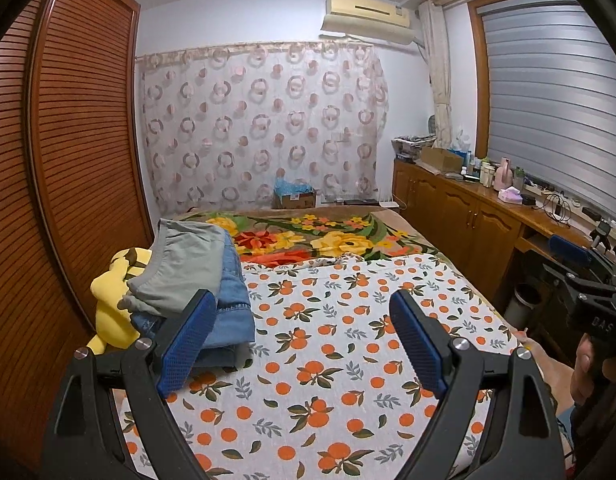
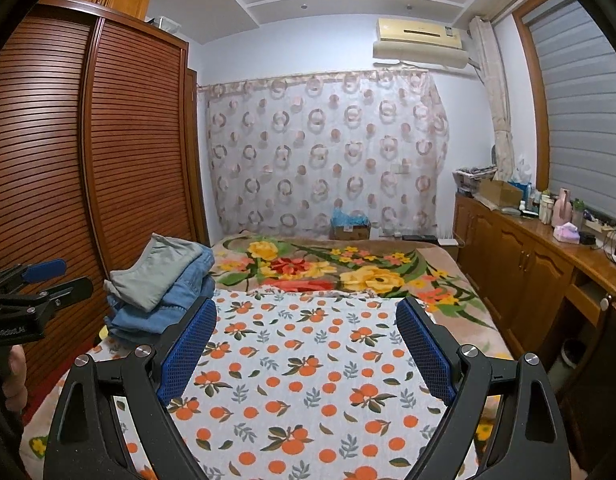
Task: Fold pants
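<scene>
Both claws are spread wide with nothing in them, left gripper (image 1: 300,344) and right gripper (image 2: 306,350) just hovering side by side over the bed (image 2: 448,276), pointed at the far wall

Biggest thing is that bed, with the orange-print sheet (image 1: 328,340) laid over its near half and a flower blanket (image 1: 308,240) past it. Middle of the sheet is bare, no pants spread out to work on

What's there is a stack of folded pants (image 1: 212,292) by the bed's left edge: grey-green pair on top, denim underneath, a yellow plush toy (image 1: 108,308) squashed beside it against the wardrobe (image 1: 68,160)

So my read is we're between garments, either done or about to fetch another pair. Can't see any unfolded pants, so the next move probably means bringing one onto the sheet and flattening it out
</scene>
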`<state>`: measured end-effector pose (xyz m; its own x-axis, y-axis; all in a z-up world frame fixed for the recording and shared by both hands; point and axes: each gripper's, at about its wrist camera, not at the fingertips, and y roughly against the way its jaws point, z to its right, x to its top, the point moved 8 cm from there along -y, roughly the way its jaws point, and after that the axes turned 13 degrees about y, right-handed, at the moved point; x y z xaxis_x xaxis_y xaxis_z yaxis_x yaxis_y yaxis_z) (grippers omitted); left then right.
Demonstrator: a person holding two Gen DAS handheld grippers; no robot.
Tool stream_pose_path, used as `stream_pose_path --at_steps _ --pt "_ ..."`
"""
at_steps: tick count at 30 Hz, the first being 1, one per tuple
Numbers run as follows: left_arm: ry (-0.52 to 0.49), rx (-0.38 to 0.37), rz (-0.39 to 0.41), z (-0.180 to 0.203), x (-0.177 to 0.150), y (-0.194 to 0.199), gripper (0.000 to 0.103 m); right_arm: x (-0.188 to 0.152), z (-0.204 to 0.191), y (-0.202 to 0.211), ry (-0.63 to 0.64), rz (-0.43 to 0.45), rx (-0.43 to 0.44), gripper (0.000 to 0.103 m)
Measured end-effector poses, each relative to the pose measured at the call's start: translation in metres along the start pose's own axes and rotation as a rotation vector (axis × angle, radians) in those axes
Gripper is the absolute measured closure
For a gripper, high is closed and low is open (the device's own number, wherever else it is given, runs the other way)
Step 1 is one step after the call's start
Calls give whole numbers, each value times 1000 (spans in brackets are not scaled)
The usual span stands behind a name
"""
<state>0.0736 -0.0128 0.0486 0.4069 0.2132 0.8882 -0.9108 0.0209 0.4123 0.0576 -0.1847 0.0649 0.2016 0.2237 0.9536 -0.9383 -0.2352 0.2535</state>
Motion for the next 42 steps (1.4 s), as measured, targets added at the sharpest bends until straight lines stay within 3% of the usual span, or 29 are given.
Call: stream_pose_path --at_steps 42 --pt "2 0 0 -2 -1 1 14 -3 2 -4 2 -7 13 11"
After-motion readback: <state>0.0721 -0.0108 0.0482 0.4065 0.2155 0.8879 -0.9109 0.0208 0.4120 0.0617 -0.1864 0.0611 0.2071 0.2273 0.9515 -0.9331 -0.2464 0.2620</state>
